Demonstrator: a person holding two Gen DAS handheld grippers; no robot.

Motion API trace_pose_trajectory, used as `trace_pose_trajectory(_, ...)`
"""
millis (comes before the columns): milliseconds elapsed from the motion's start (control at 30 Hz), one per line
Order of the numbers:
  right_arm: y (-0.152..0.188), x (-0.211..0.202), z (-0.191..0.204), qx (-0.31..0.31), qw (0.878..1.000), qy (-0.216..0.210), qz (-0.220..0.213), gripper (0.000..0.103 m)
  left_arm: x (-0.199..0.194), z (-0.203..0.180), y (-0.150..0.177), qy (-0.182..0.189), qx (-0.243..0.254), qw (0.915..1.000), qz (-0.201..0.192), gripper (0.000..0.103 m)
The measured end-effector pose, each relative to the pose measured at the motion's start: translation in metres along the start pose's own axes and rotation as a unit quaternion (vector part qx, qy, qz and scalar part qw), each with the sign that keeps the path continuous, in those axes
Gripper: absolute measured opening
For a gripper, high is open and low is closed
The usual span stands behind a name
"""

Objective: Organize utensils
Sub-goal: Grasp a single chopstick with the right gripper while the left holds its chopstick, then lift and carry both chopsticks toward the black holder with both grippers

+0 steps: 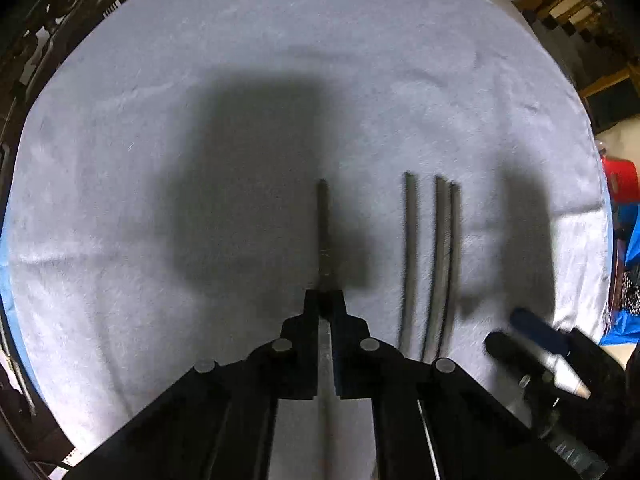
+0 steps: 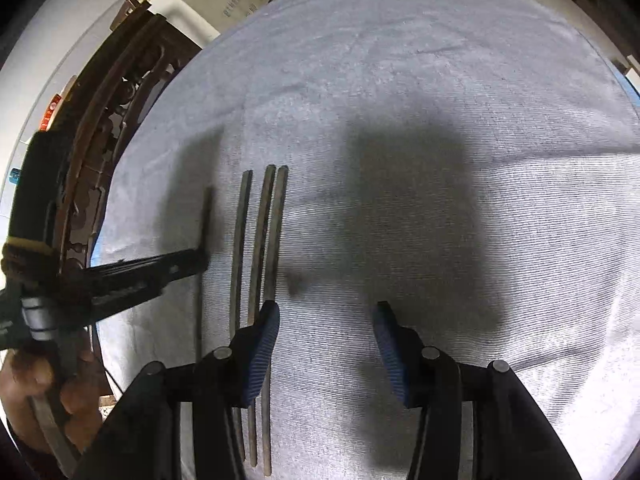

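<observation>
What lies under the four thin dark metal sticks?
A pale grey towel-like cloth lies under all four thin dark metal sticks; the left claw grips one. What is beneath the cloth is covered and cannot be seen.

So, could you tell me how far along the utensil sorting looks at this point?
Three chopsticks already lie side by side on the grey cloth. The left gripper is shut on a fourth chopstick, apart from them. The right gripper is open and empty. Left: setting it beside the rest.

left gripper (image 1: 324, 300) clamping a utensil (image 1: 323, 232), three more (image 1: 434, 256) beside, towel (image 1: 160, 160)
</observation>
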State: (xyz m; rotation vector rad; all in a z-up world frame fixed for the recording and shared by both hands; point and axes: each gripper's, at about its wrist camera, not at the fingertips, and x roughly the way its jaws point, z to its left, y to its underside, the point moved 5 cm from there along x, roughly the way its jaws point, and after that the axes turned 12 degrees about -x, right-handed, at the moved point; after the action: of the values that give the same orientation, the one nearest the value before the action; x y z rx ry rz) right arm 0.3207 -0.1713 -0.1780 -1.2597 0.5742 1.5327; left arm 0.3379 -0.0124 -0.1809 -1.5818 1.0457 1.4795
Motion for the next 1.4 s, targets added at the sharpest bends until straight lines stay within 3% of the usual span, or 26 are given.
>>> trace_pose_trajectory(200, -0.009, 0.008, 0.021, -0.026, 0.999, 0.017, 0.026, 0.050, -0.004, 0.017, 0.009, -0.007, -0.003, 0.9999, 0.012, 0.005)
trace_pose_trajectory(300, -0.012, 0.019, 0.030, -0.037, 0.998, 0.038, 0.046, 0.038, -0.009, 0.028, 0.016, -0.001, -0.007, 0.9999, 0.011, 0.005)
trace_pose_trajectory(467, -0.019, 0.028, 0.043, -0.049, 0.995, 0.066, 0.062, 0.030, -0.002, 0.042, 0.025, 0.018, -0.009, 0.9998, 0.006, 0.005)
trace_pose_trajectory(600, -0.024, 0.038, 0.056, -0.070, 0.989, 0.105, 0.080, 0.027, -0.009, 0.047, 0.035, 0.020, -0.006, 0.9998, 0.003, 0.005)
trace_pose_trajectory(800, -0.026, 0.049, 0.067, -0.133, 0.971, 0.165, 0.113, 0.012, -0.017, 0.053, 0.032, 0.025, -0.008, 0.9996, 0.008, 0.005)
trace_pose_trajectory(967, -0.030, 0.049, 0.056, -0.113, 0.974, 0.150, 0.124, 0.009, -0.010, 0.058, 0.025, 0.012, 0.006, 0.9998, 0.015, 0.006)
trace_pose_trajectory(1200, -0.039, 0.054, 0.057, -0.138, 0.972, 0.142, 0.126, 0.007, -0.008, 0.047, 0.024, -0.014, 0.032, 0.9994, 0.006, 0.005)
trace_pose_trajectory(1400, -0.021, 0.044, 0.047, -0.127, 0.976, 0.127, 0.124, 0.007, -0.010, 0.048, 0.029, -0.009, 0.035, 0.9992, 0.015, 0.005)
